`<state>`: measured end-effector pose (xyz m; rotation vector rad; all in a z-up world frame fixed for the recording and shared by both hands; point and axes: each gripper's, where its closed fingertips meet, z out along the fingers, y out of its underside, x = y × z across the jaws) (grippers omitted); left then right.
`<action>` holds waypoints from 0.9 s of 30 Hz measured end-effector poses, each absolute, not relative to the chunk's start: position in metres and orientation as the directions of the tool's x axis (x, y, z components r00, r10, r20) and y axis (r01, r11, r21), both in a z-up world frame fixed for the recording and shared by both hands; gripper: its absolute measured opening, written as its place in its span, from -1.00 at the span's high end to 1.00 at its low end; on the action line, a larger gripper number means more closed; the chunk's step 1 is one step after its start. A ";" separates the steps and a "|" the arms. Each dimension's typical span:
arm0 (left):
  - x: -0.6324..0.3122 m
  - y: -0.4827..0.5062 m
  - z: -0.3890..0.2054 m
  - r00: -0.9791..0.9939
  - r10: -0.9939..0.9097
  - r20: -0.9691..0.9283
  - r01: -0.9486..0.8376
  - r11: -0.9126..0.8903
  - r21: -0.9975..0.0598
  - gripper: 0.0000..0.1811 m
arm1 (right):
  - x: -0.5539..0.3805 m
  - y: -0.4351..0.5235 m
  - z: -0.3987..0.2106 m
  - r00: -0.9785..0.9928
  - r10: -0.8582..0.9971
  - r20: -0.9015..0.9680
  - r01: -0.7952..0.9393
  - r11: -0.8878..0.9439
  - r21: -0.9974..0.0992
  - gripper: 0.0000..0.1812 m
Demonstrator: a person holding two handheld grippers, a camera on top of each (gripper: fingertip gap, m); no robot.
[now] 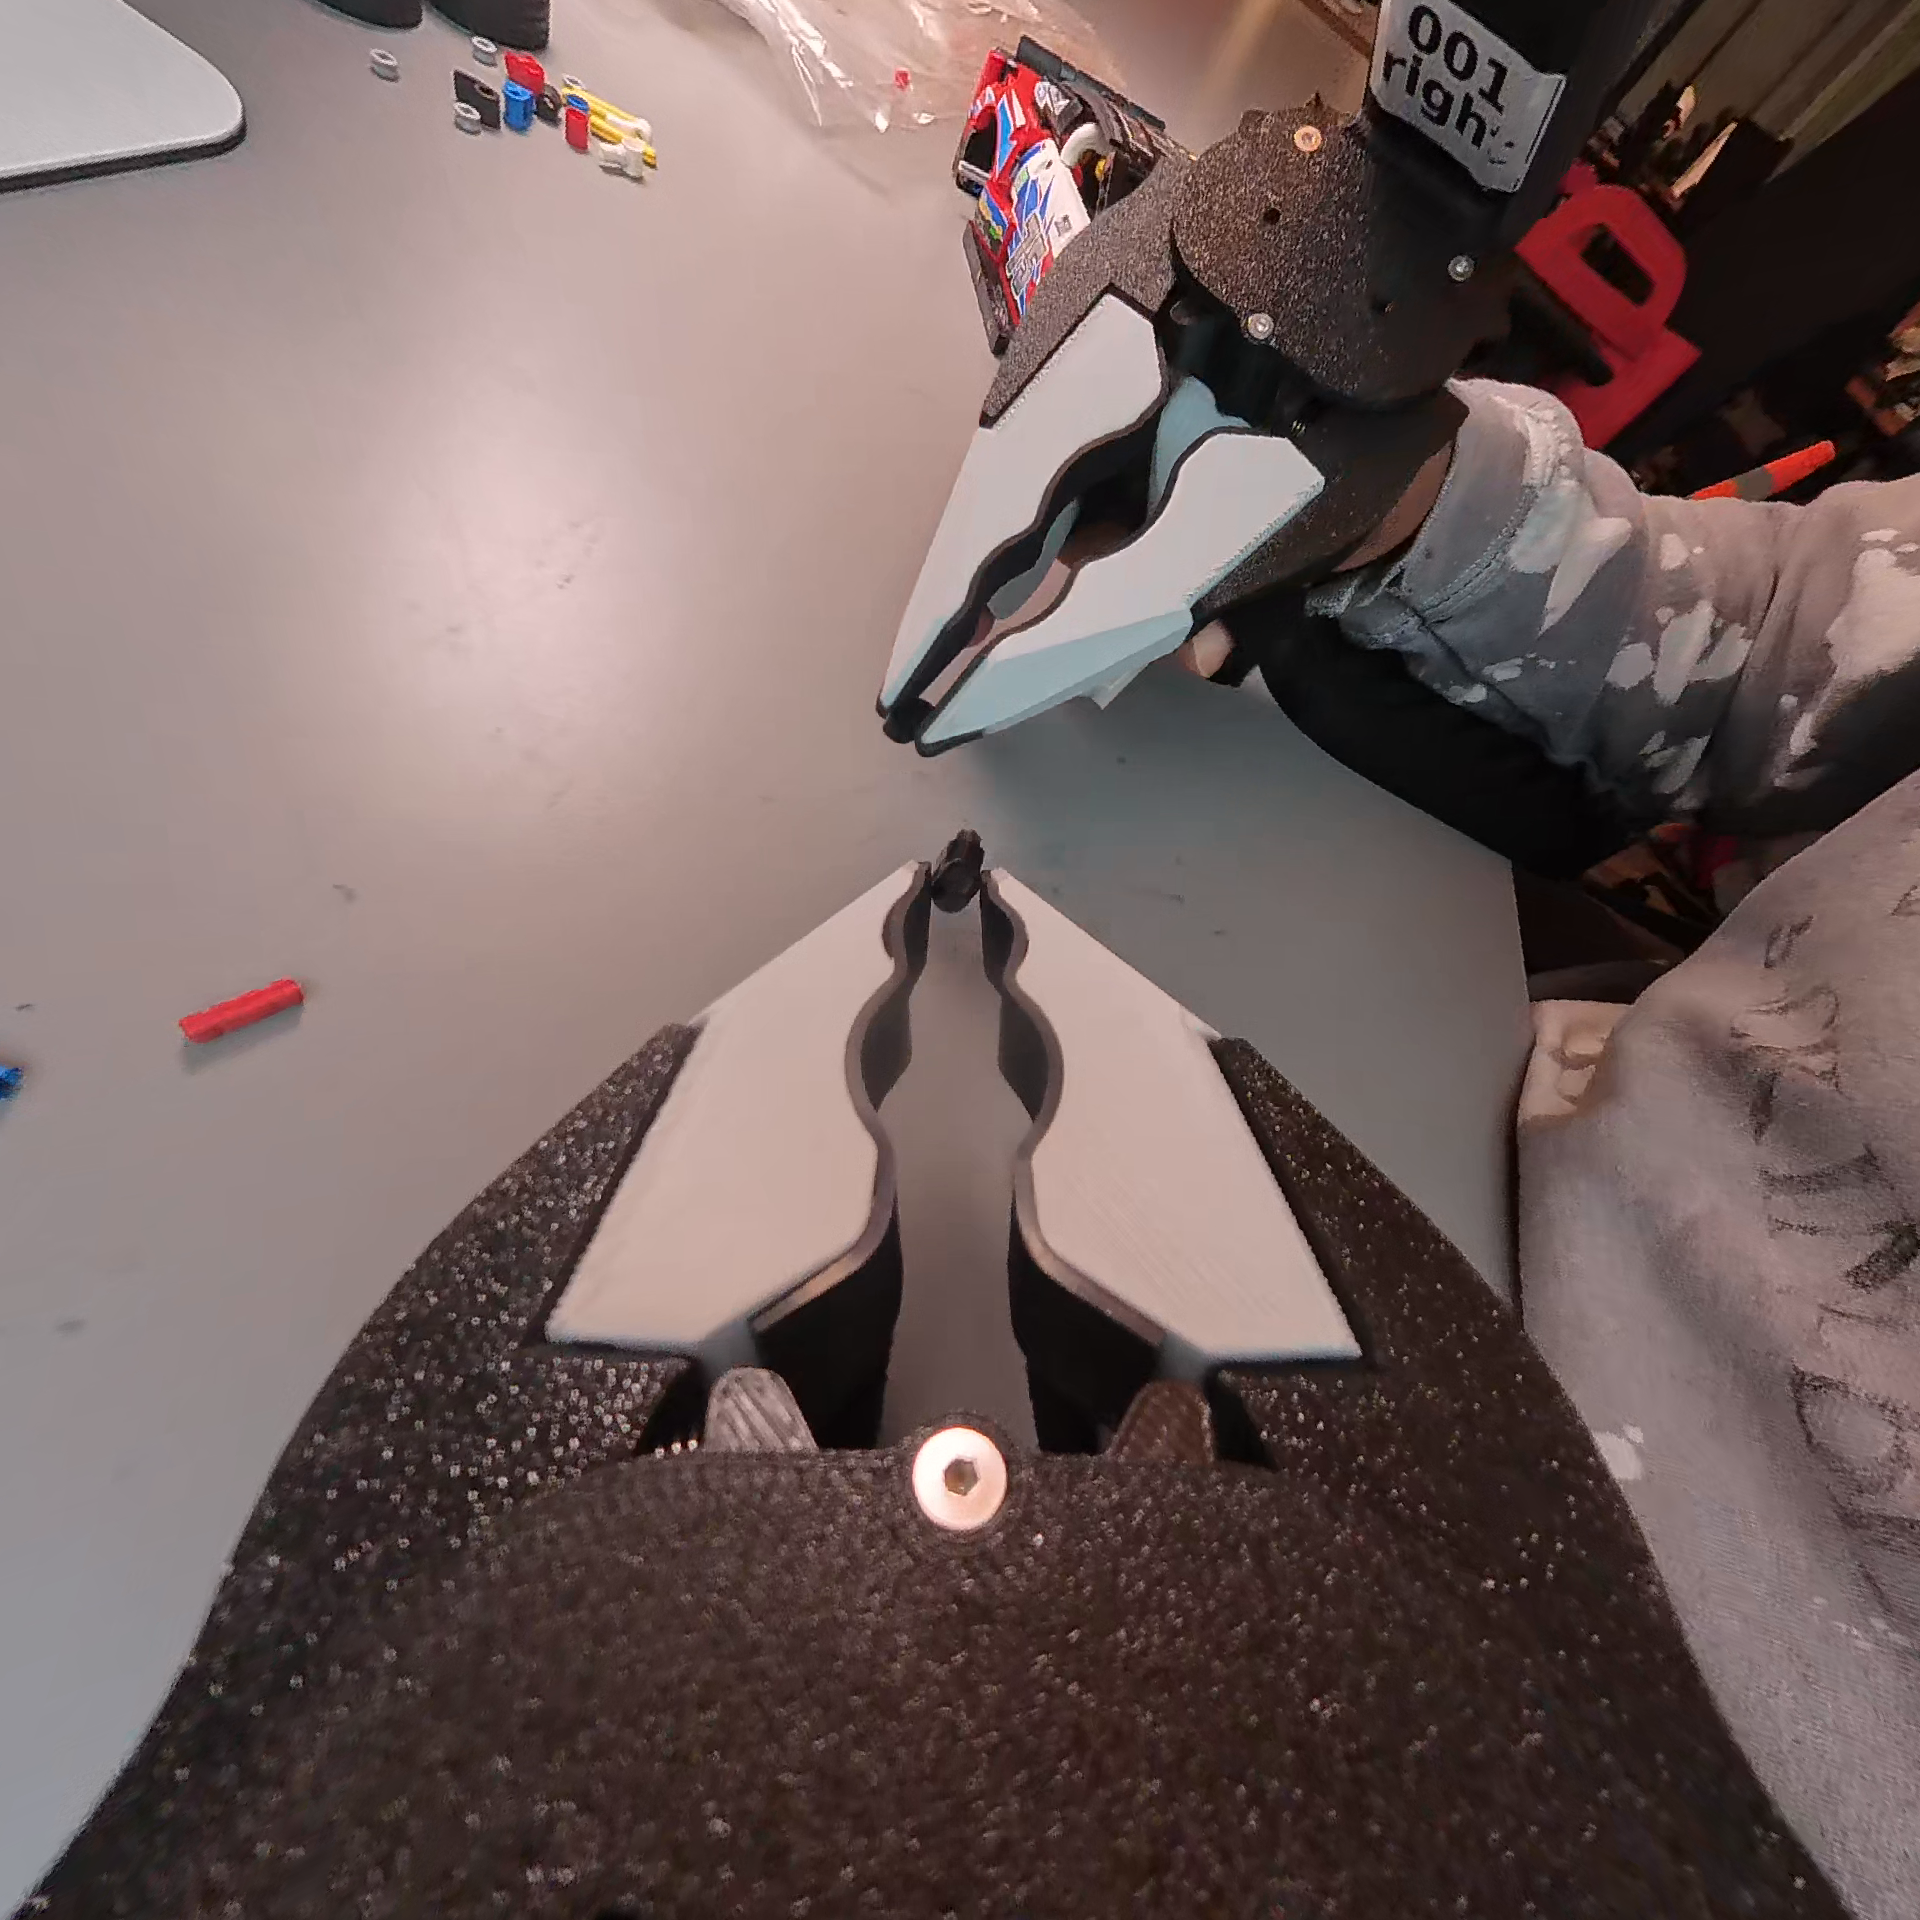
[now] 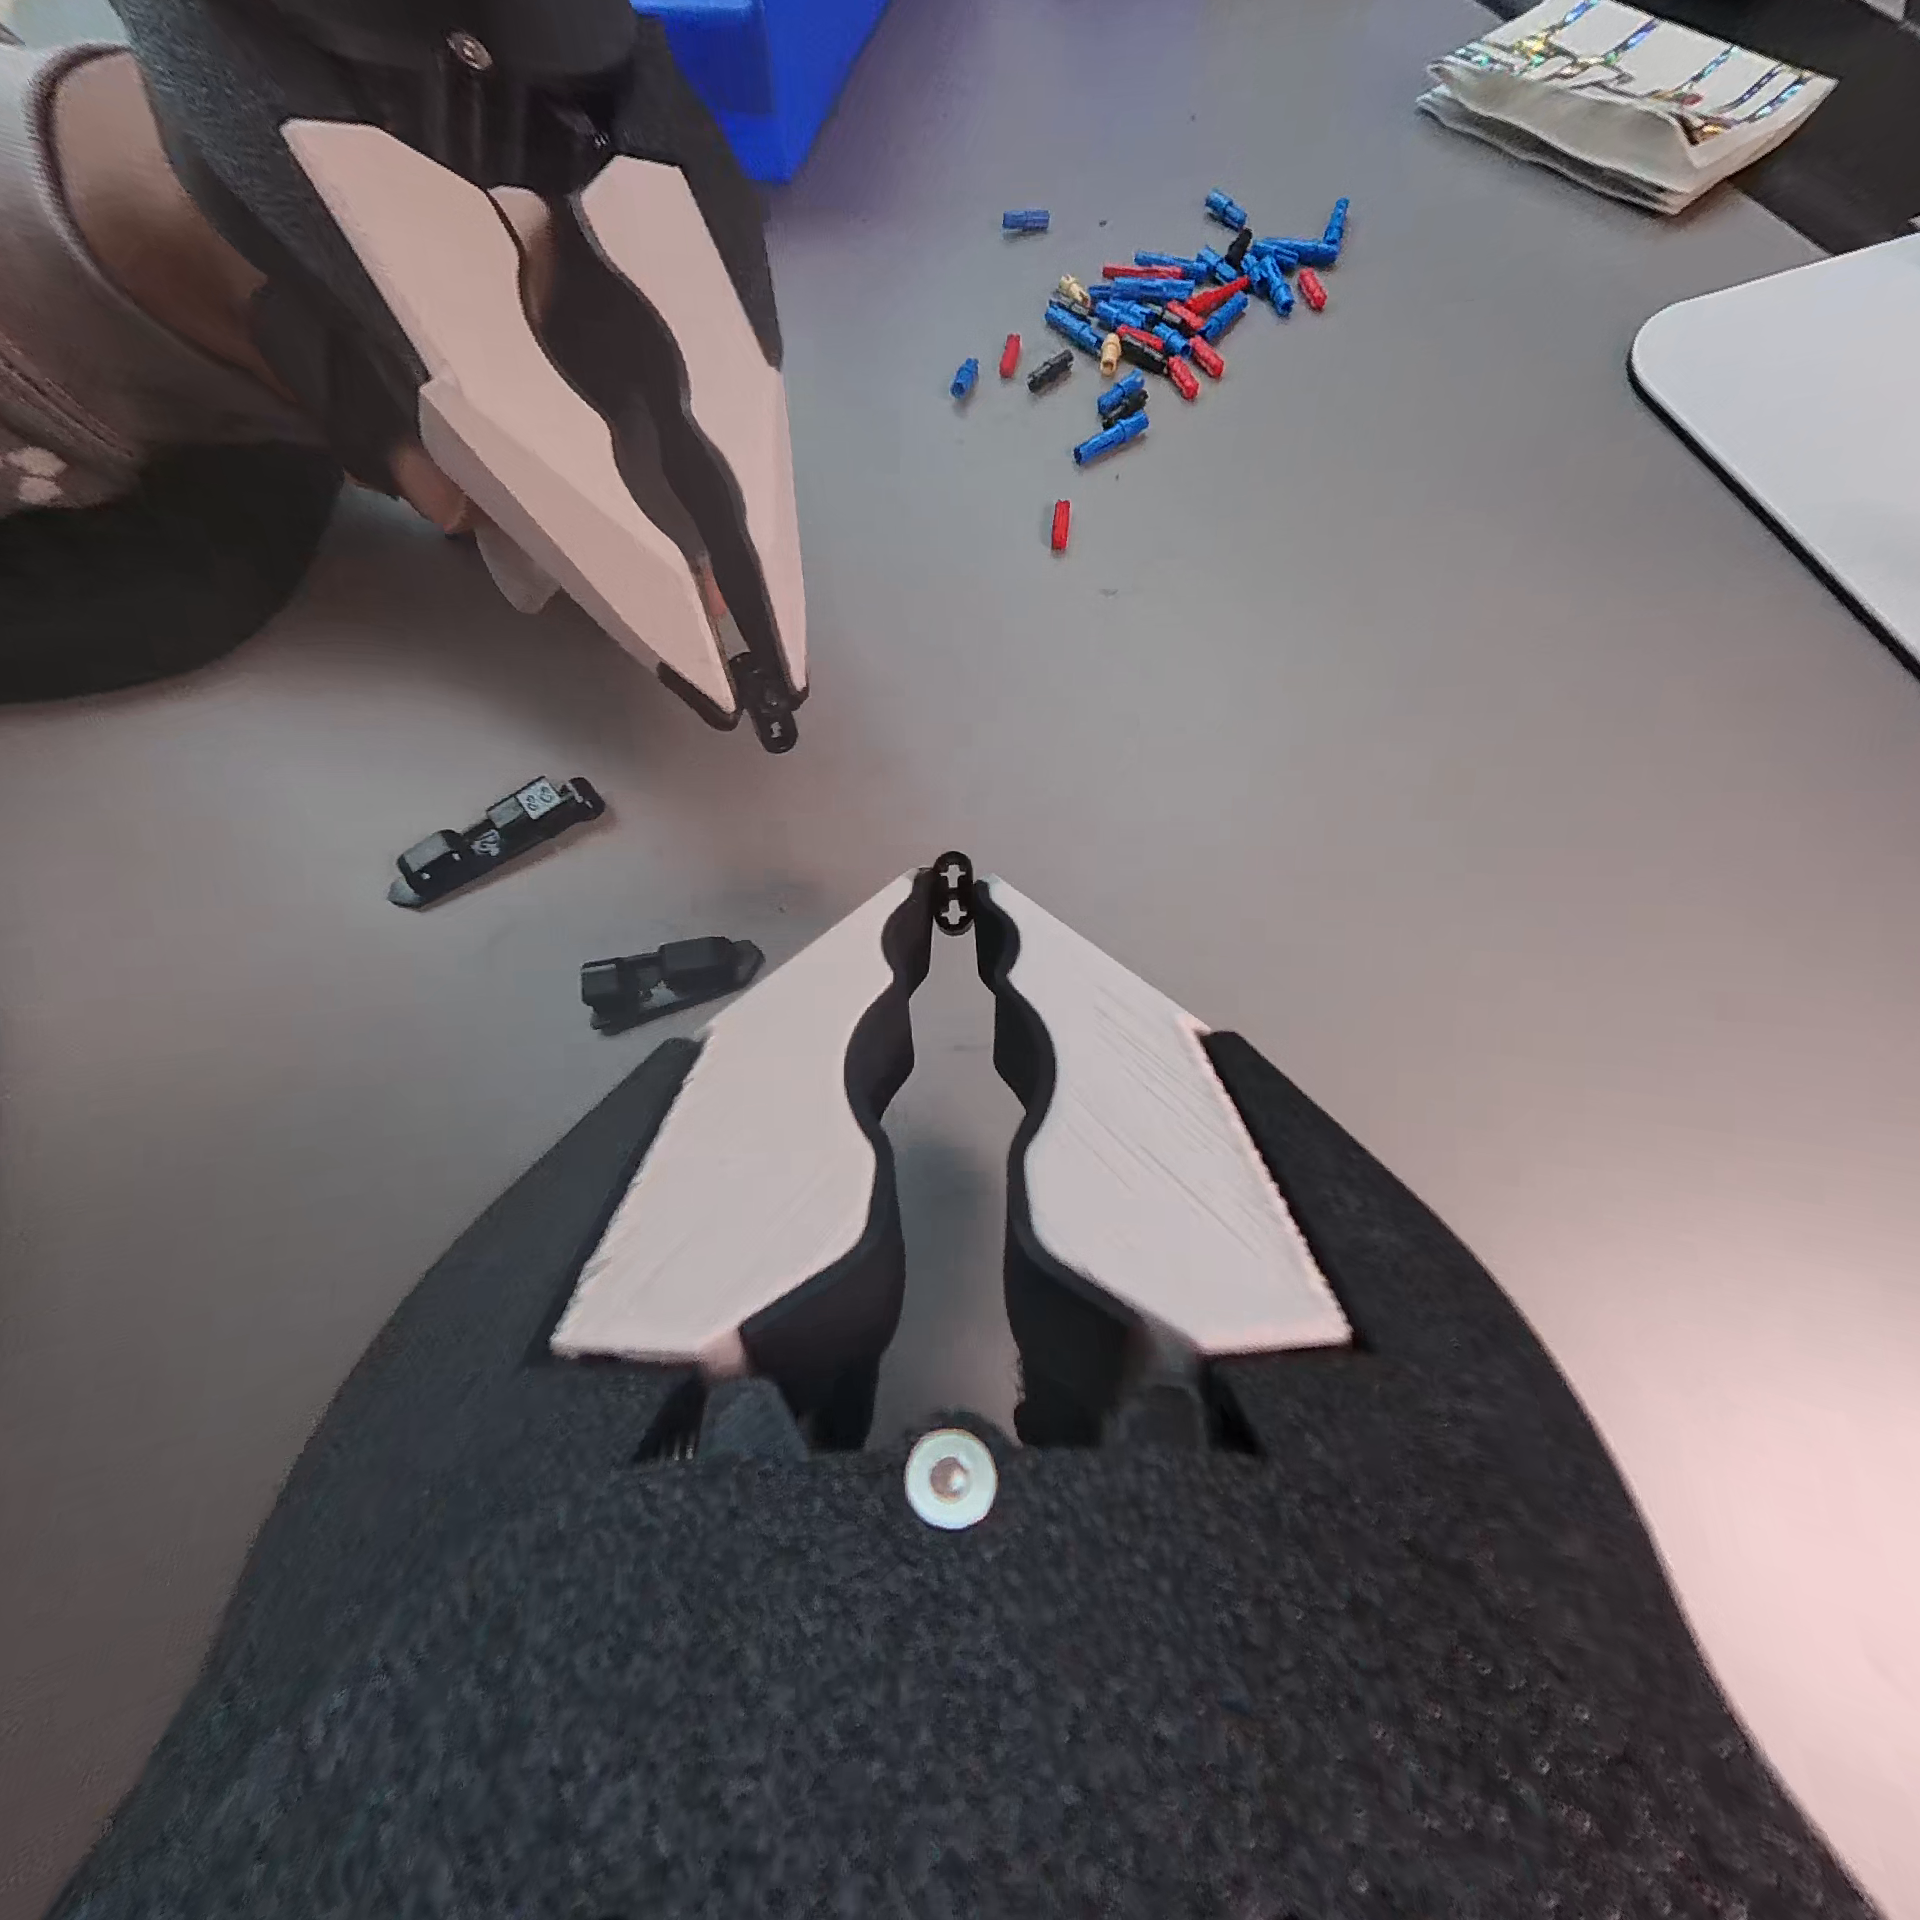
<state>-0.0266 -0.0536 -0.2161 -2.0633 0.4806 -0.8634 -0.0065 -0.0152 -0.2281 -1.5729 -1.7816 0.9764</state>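
A: My right gripper [image 2: 951, 896] pinches a small black two-hole connector [image 2: 952, 891] at its tips.

B: My left gripper [image 1: 954, 883] clamps a black pin [image 1: 956, 868]. Grey tabletop [image 2: 1351, 831]; blue-red pin pile [image 2: 1174, 312] beyond.

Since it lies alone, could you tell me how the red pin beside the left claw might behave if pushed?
The red pin looks cylindrical, so it would probably roll on the smooth table. Being small plastic, it is likely light and stiff.
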 end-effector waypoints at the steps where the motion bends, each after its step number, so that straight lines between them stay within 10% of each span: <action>1: -0.027 -0.054 -0.217 0.694 -0.595 0.405 -0.032 -0.587 -0.809 0.91 | -0.007 -0.013 -0.231 -0.139 0.989 -0.051 0.589 0.042 -0.807 0.93; 27: -0.014 -0.058 -0.187 0.425 -0.584 0.692 0.252 -0.658 -0.710 0.85 | -0.017 -0.058 -0.195 -0.275 0.863 0.423 0.289 0.494 -0.820 0.93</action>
